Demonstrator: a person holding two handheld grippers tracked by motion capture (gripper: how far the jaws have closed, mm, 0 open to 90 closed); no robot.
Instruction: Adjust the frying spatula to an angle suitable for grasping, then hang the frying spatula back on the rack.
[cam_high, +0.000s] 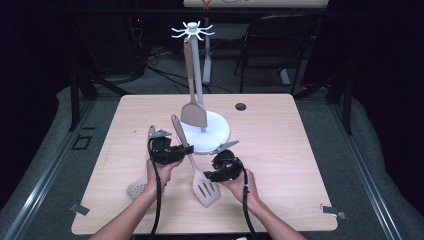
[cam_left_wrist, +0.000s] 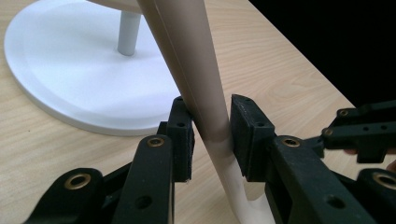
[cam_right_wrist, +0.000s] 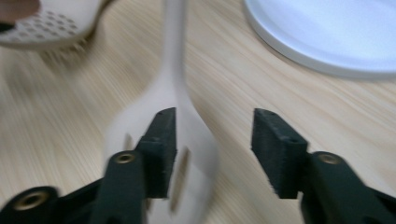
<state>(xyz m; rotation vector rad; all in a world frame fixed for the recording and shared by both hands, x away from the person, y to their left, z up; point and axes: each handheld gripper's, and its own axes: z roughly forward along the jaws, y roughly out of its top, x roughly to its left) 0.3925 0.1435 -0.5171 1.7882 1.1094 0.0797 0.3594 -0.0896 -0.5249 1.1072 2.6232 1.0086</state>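
A beige slotted turner (cam_high: 206, 190) lies on the wooden table, its handle (cam_left_wrist: 187, 46) slanting up toward the white stand base (cam_high: 217, 131). My left gripper (cam_high: 186, 149) is shut on that handle, with both pads pressed on it in the left gripper view (cam_left_wrist: 212, 130). My right gripper (cam_high: 212, 175) sits beside the turner's slotted head and stands open (cam_right_wrist: 215, 135). Nothing lies between its pads; the blurred slotted head (cam_right_wrist: 173, 93) passes behind its left finger. A solid beige spatula (cam_high: 193, 112) hangs from the hooks of the stand (cam_high: 192, 31).
A perforated skimmer (cam_high: 136, 189) lies near the front left of the table, under my left forearm, and its head shows in the right gripper view (cam_right_wrist: 42, 28). The stand base (cam_left_wrist: 70, 70) is just beyond the left gripper. A cable hole (cam_high: 241, 106) marks the far table edge.
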